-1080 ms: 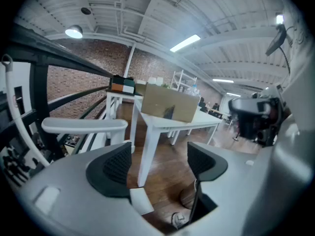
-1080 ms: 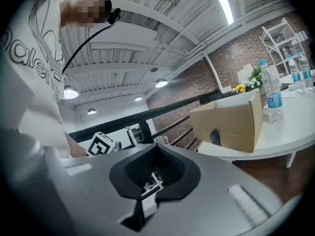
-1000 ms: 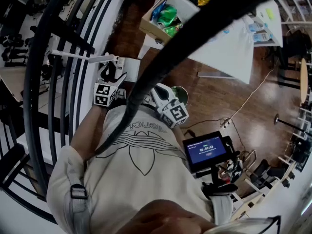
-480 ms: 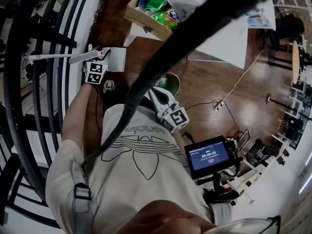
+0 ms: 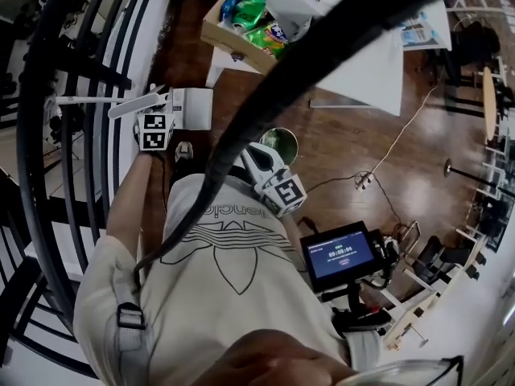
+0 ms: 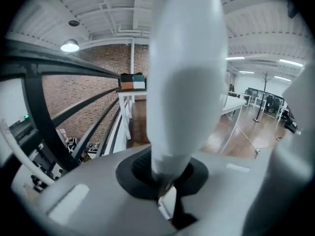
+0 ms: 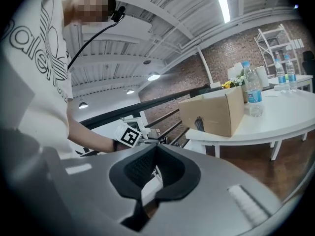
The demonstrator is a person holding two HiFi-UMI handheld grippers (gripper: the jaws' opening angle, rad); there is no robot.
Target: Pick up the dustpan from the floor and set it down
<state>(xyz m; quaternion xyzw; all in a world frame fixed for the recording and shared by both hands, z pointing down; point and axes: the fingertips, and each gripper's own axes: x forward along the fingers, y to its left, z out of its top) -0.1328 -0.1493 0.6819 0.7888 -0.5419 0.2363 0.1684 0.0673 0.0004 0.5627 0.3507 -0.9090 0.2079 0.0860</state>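
Note:
The white dustpan [image 5: 193, 108] is by the black railing, its long handle [image 5: 133, 103] pointing left in the head view. My left gripper [image 5: 163, 108] is shut on that handle. In the left gripper view the handle [image 6: 184, 82] rises thick and white straight out of the closed jaws [image 6: 165, 193]. My right gripper [image 5: 251, 158] is held close to the person's chest, apart from the dustpan. In the right gripper view its black pads [image 7: 147, 181] meet with nothing held between them.
Black railing bars [image 5: 48, 175] run down the left. A cardboard box of snack packets [image 5: 249, 22] stands on a white table [image 5: 362, 63] above. A round green-lined bin [image 5: 279, 143] is on the wooden floor beside a loose cable [image 5: 394, 147]. A screen [image 5: 342, 252] hangs at the person's side.
My left gripper moved left toward the railing and its jaws closed on the dustpan handle. The right gripper has hardly moved.

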